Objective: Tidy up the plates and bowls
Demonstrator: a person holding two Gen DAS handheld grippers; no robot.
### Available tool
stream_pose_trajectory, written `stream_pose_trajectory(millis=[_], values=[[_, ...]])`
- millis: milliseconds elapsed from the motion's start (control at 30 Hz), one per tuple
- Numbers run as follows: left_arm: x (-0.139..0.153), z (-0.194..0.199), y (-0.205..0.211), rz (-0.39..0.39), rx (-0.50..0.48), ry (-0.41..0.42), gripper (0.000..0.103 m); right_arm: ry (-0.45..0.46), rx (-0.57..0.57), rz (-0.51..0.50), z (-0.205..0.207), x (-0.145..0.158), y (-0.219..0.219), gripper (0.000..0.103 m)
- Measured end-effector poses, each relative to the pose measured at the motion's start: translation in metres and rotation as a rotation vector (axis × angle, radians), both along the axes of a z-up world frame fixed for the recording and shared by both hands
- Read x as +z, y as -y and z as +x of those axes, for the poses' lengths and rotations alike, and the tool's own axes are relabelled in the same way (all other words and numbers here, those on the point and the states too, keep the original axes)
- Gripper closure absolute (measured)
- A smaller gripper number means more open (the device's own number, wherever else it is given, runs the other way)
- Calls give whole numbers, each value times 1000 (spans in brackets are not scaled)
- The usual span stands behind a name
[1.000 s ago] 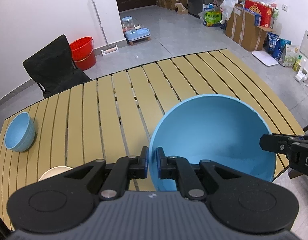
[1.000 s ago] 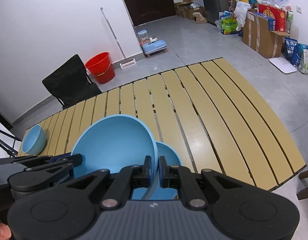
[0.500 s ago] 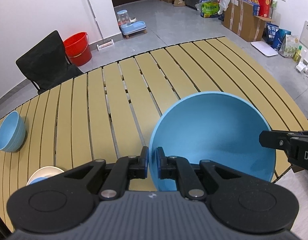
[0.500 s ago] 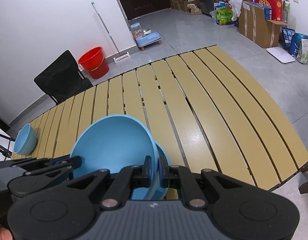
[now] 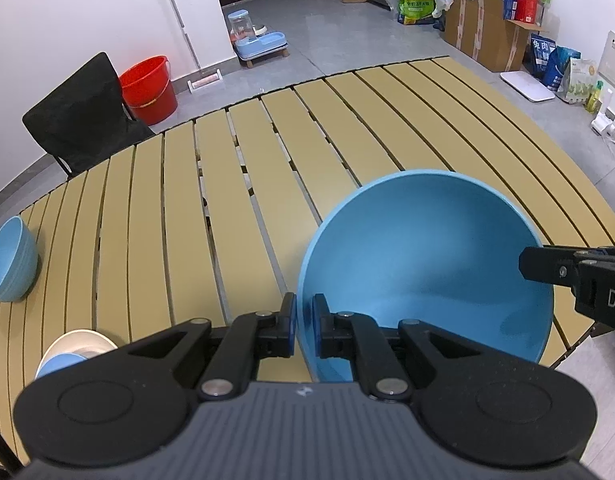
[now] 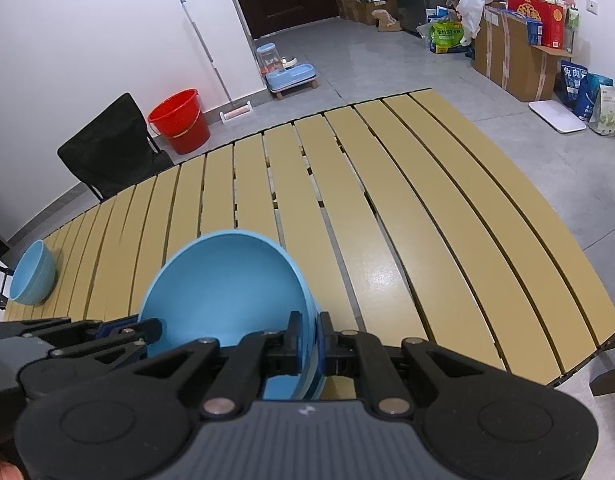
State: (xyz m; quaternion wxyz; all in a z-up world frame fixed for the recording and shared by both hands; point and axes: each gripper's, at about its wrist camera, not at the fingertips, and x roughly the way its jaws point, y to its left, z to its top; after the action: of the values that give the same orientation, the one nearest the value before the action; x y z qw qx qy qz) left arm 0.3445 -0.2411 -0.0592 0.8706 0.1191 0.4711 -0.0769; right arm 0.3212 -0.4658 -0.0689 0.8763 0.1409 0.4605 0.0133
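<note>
L gripper & R gripper each pinched opposite rims of big blue bowl, lower centre, above slatted table.

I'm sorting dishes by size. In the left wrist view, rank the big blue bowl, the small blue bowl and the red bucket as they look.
1. Big blue bowl, nearest the camera.
2. Red bucket and small blue bowl look alike; the bucket stands farther off, so unranked.

Large blue bowl tilted above slatted table.
</note>
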Motion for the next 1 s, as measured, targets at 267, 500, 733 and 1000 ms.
stream_pose_trajectory(millis=[267, 500, 733, 1000], values=[[-9, 6, 0, 5, 3, -17, 94, -18, 6, -7, 7, -10, -4, 96], [-14, 10, 1, 8, 0, -24, 94, -26, 10, -14, 13, -14, -5, 96], [-18, 10, 2, 13, -3, -23, 94, -27, 15, -28, 16, -20, -9, 96], [-17, 10, 4, 23, -5, -25, 94, -28, 14, -26, 15, -21, -9, 96]])
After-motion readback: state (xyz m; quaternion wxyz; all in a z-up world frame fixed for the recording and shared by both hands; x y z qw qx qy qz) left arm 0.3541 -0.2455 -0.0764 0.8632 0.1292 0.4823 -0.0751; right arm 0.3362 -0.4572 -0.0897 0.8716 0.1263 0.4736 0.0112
